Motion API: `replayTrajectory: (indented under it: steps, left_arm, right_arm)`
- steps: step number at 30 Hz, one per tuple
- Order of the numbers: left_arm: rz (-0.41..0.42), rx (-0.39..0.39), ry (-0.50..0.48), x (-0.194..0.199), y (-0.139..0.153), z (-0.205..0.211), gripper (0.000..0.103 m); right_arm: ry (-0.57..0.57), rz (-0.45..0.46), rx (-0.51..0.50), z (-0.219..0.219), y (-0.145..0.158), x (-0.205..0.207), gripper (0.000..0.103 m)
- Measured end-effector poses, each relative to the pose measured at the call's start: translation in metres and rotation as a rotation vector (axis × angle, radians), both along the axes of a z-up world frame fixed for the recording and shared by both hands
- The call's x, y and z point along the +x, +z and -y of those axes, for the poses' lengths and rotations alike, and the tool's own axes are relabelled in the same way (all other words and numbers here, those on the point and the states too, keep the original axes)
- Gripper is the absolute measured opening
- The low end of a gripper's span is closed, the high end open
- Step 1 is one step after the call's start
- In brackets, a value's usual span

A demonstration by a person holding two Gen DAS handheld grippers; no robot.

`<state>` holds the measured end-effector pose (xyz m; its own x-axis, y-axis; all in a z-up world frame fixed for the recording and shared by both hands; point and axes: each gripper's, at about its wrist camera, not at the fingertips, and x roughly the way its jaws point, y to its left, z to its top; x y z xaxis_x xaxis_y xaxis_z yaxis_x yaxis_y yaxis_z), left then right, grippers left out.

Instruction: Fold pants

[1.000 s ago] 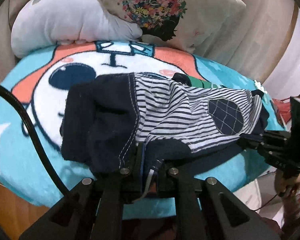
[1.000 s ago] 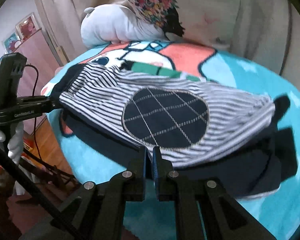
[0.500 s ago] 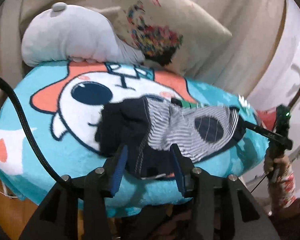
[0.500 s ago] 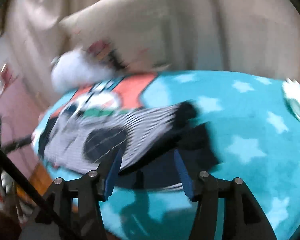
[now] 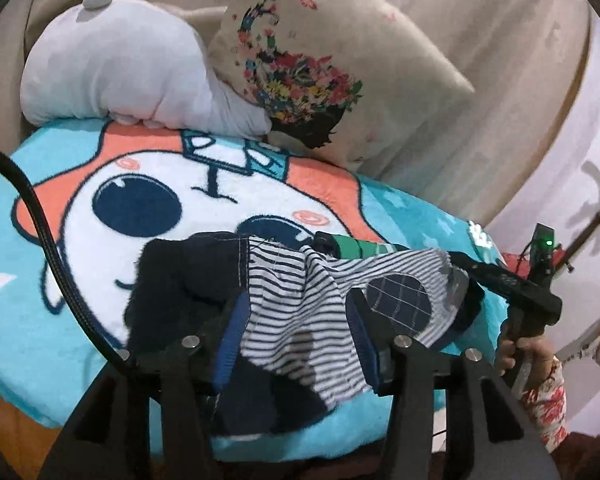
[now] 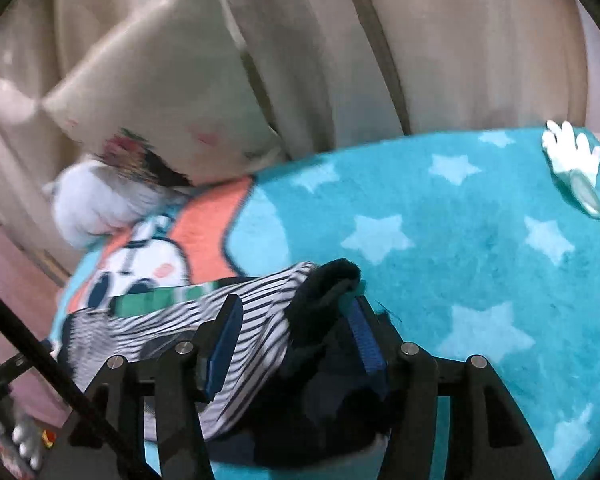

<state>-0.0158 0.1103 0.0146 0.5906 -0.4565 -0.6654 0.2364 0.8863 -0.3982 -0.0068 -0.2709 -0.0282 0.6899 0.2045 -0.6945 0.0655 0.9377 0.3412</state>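
The pants [image 5: 300, 300] are navy with a black-and-white striped leg and a dark checked round patch. They lie bunched near the front edge of a teal cartoon blanket [image 5: 100, 184]. My left gripper [image 5: 296, 328] is open, its blue-padded fingers on either side of the striped cloth. My right gripper [image 6: 296, 336] is open too, its fingers straddling the navy end of the pants [image 6: 324, 304]. The right gripper also shows in the left wrist view [image 5: 512, 284] at the far right, beside the pants.
A grey plush toy [image 5: 112, 76] and a floral cushion [image 5: 320, 60] lie at the back of the blanket against beige curtains. The starred teal blanket [image 6: 460, 232] stretches to the right. A black cable [image 5: 48, 240] crosses the left side.
Both grippers let go of the pants and opened a second ago. The pants dropped and bunched up. Both grippers now sit lower and closer, fingers on either side of the cloth.
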Motion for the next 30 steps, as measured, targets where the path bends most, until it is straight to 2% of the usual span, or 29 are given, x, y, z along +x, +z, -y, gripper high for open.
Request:
replayTrajectory:
  steps: [1,2,3,6,9,11,13,15,17,18,19,21,23,25,27,29,30]
  left_arm:
    - [-0.006,0.000,0.005,0.002,-0.002,0.002,0.048]
    - [-0.018,-0.010,0.010,0.004,-0.004,0.003,0.048]
    - [-0.027,-0.022,0.013,0.005,-0.006,0.004,0.049]
    - [-0.030,-0.036,0.021,0.008,-0.007,0.006,0.050]
    - [-0.024,-0.046,0.029,0.013,-0.010,0.008,0.057]
    - [-0.027,-0.036,0.043,0.017,-0.015,0.012,0.057]
    - [-0.037,0.001,0.056,0.021,-0.024,0.016,0.057]
    - [-0.054,0.042,0.064,0.023,-0.034,0.021,0.058]
    - [-0.067,0.057,0.071,0.024,-0.042,0.021,0.057]
    - [-0.068,0.055,0.072,0.024,-0.043,0.019,0.057]
    - [-0.066,0.049,0.072,0.023,-0.044,0.018,0.057]
    - [-0.065,0.038,0.072,0.024,-0.044,0.016,0.058]
    - [-0.065,0.038,0.074,0.025,-0.045,0.017,0.059]
    - [-0.064,0.048,0.075,0.026,-0.048,0.018,0.059]
    - [-0.061,0.051,0.079,0.025,-0.049,0.019,0.059]
    - [-0.059,0.053,0.080,0.023,-0.047,0.018,0.059]
    - [-0.061,0.049,0.083,0.021,-0.044,0.017,0.059]
  right_arm:
    - [-0.019,-0.019,-0.009,0.001,-0.005,0.006,0.041]
    - [-0.012,-0.029,0.024,0.003,-0.009,0.011,0.024]
    - [-0.003,-0.029,0.049,0.005,-0.010,0.010,0.015]
    - [0.020,0.064,0.117,0.010,0.008,-0.011,0.013]
    - [0.017,0.116,0.128,0.015,0.024,-0.036,0.013]
    - [-0.002,0.117,0.110,0.020,0.024,-0.048,0.013]
    - [-0.046,0.075,0.087,0.030,0.011,-0.056,0.013]
    - [-0.068,0.030,0.113,0.039,-0.002,-0.058,0.013]
    - [-0.081,0.028,0.120,0.045,-0.008,-0.065,0.018]
    - [-0.082,0.048,0.106,0.045,-0.006,-0.069,0.029]
    - [-0.084,0.068,0.092,0.044,-0.003,-0.073,0.052]
    - [-0.084,0.124,0.085,0.044,0.004,-0.078,0.077]
    - [-0.076,0.127,0.094,0.044,0.003,-0.072,0.078]
    - [-0.071,0.091,0.109,0.045,-0.006,-0.060,0.078]
    - [-0.054,0.034,0.172,0.043,-0.023,-0.042,0.077]
    - [-0.028,0.031,0.237,0.039,-0.031,-0.033,0.058]
    - [-0.012,0.014,0.263,0.037,-0.035,-0.028,0.029]
